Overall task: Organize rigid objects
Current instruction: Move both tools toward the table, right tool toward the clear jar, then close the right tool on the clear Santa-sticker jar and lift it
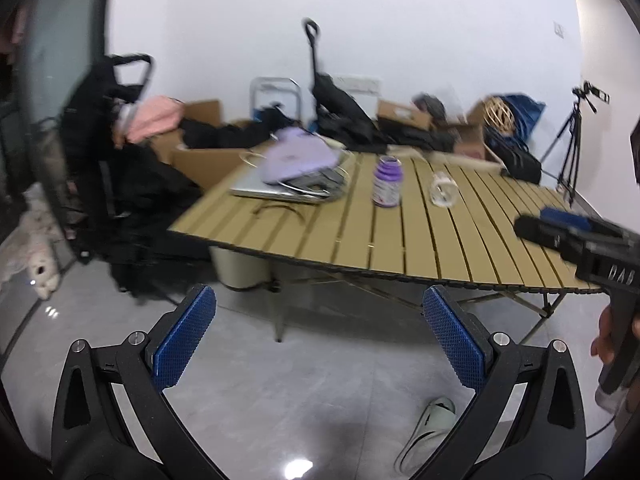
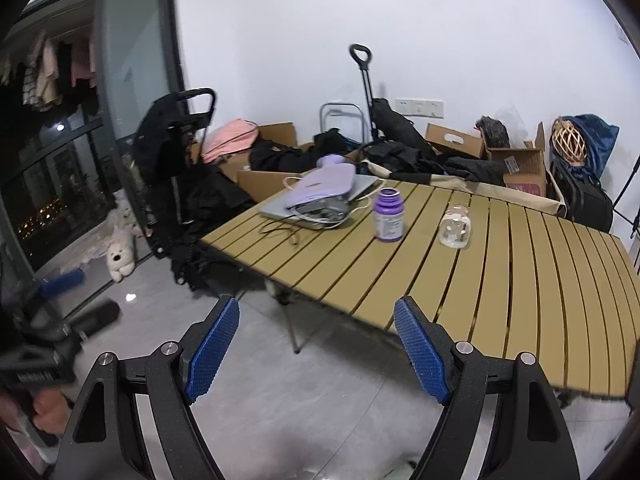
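Observation:
A purple bottle (image 1: 387, 184) (image 2: 388, 215) stands upright on the slatted wooden table (image 1: 460, 240) (image 2: 520, 272). A clear glass jar (image 1: 443, 191) (image 2: 455, 226) stands to its right. My left gripper (image 1: 318, 312) is open and empty, held above the floor in front of the table's near edge. My right gripper (image 2: 316, 320) is open and empty, also short of the table. The right gripper also shows at the right of the left wrist view (image 1: 560, 228), and the left gripper at the left of the right wrist view (image 2: 72, 296).
A laptop (image 2: 320, 200) with a lilac item (image 2: 324, 184) and cables lies on the table's far left. Bags, cardboard boxes (image 2: 456, 140), a trolley and a tripod (image 1: 568, 144) crowd the wall behind. A plush toy (image 2: 120, 260) and a slipper (image 1: 428, 428) lie on the floor.

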A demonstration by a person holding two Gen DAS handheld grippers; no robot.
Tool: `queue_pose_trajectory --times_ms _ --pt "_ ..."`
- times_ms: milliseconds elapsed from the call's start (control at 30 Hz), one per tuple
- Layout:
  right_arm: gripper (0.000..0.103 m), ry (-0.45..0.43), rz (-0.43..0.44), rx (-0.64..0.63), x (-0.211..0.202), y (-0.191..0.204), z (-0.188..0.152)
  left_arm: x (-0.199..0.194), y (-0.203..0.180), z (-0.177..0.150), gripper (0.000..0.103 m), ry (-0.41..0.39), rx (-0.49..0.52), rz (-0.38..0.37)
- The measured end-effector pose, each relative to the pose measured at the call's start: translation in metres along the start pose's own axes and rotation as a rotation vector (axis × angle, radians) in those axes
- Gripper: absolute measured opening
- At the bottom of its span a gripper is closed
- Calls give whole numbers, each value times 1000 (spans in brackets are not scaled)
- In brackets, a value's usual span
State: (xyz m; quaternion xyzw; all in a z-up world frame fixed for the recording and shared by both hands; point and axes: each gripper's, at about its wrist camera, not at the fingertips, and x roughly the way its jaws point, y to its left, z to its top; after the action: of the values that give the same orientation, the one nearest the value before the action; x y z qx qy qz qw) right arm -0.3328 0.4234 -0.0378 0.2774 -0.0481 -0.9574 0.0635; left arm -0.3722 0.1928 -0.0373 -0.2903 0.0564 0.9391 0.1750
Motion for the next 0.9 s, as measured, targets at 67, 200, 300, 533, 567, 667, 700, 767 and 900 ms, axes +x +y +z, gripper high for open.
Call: queue_pose_trajectory --times_ms 67,200,300,533,567,667,700,767,900 --pt "85 11 -10 16 22 -16 10 32 -7 11 103 8 15 -1" --pt "85 48 -51 36 69 -51 21 88 -22 36 103 6 30 -47" --pt "85 73 -81 73 107 -85 27 131 -38 55 103 46 45 -109" --pt "85 97 -172 143 189 -157 62 216 -68 93 103 74 48 -137" --pt "85 102 -178 152 199 -166 66 225 -71 97 103 70 52 -139" --pt "85 114 -226 166 234 -190 79 248 -78 110 103 57 55 -113" --pt "85 118 -253 152 246 -197 84 256 -80 114 103 59 55 -124" --pt "85 148 -299 139 270 -210 92 274 -85 121 103 68 57 -127" --pt "85 224 -334 171 307 -231 101 305 -93 128 103 105 60 -131"
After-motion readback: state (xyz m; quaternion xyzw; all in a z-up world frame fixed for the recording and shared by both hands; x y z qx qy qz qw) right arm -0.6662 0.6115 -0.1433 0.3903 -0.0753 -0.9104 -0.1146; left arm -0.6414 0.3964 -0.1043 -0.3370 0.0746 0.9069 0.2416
